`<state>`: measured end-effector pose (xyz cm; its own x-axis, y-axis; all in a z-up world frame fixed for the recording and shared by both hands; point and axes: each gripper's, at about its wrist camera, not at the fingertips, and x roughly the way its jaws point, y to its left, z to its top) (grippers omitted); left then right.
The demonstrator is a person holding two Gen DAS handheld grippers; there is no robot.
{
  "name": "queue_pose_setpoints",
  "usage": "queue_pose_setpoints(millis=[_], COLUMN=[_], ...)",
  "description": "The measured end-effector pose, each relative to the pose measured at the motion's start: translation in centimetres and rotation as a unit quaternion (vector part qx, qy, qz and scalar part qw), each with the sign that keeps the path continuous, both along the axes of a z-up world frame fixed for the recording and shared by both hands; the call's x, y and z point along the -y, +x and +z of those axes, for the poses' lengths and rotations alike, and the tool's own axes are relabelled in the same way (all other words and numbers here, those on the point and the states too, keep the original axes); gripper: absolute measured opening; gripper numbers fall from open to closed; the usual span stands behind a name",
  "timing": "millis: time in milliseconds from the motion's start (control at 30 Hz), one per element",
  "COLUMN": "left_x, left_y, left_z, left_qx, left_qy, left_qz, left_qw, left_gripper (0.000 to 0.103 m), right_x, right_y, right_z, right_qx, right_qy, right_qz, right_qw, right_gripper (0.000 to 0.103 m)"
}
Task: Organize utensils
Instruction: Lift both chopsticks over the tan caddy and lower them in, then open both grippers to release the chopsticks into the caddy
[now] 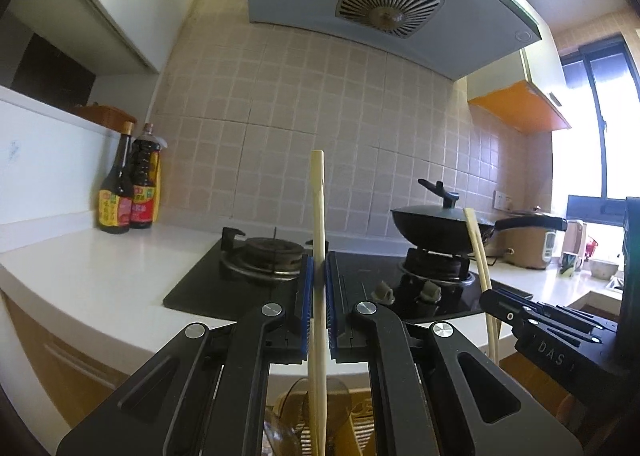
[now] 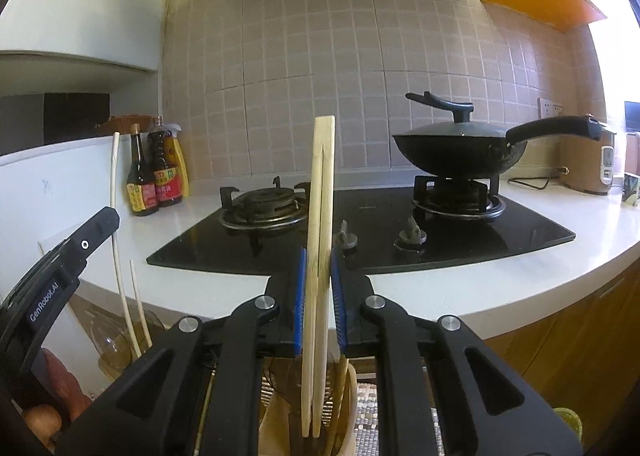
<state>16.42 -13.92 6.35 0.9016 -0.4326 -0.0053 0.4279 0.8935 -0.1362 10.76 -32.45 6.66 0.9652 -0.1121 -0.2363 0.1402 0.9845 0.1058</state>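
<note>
My left gripper (image 1: 319, 276) is shut on a single pale wooden chopstick (image 1: 318, 215), held upright in front of the stove. Its lower end hangs over a clear glass container (image 1: 308, 416) below. My right gripper (image 2: 319, 272) is shut on a pair of pale chopsticks (image 2: 322, 191), also upright, with their lower ends over a holder with wooden utensils (image 2: 344, 408). The right gripper also shows at the right edge of the left wrist view (image 1: 504, 302) with its chopsticks (image 1: 478, 248). The left gripper shows at the left of the right wrist view (image 2: 108, 219) with its chopstick (image 2: 116, 191).
A black gas stove (image 2: 360, 223) sits on the white counter (image 2: 460, 280). A lidded black wok (image 2: 460, 147) stands on the right burner. Two sauce bottles (image 2: 154, 175) stand at the back left. A rice cooker (image 2: 588, 163) is at the far right. A range hood (image 1: 380, 3) hangs overhead.
</note>
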Motion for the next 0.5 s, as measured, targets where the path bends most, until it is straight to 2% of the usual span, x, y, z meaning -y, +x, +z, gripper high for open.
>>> queue_pose_setpoints(millis=[167, 267, 367, 500], left_x=[-0.7, -1.0, -1.5, -2.2], left_y=[-0.6, -1.0, -1.6, -2.4], left_z=[-0.3, -0.5, -0.7, -0.7], left_qx=[-0.004, -0.012, -0.019, -0.023], left_qy=[-0.002, -0.003, 0.000, 0.002], left_qz=[-0.011, -0.023, -0.029, -0.026], left_qw=[0.9999, 0.9997, 0.9994, 0.9994], left_gripper=[0.006, 0.020, 0.021, 0.032], right_x=[0.1, 0.0, 0.1, 0.4], right_y=[-1.1, -2.0, -3.1, -4.6], right_z=[-0.2, -0.4, -0.3, 0.2], right_qx=[0.003, -0.001, -0.004, -0.008], right_qy=[0.009, 0.007, 0.013, 0.021], right_qz=[0.007, 0.011, 0.014, 0.021], right_qw=[1.000, 1.000, 1.000, 1.000], right_gripper=[0.011, 0.012, 0.017, 0.017])
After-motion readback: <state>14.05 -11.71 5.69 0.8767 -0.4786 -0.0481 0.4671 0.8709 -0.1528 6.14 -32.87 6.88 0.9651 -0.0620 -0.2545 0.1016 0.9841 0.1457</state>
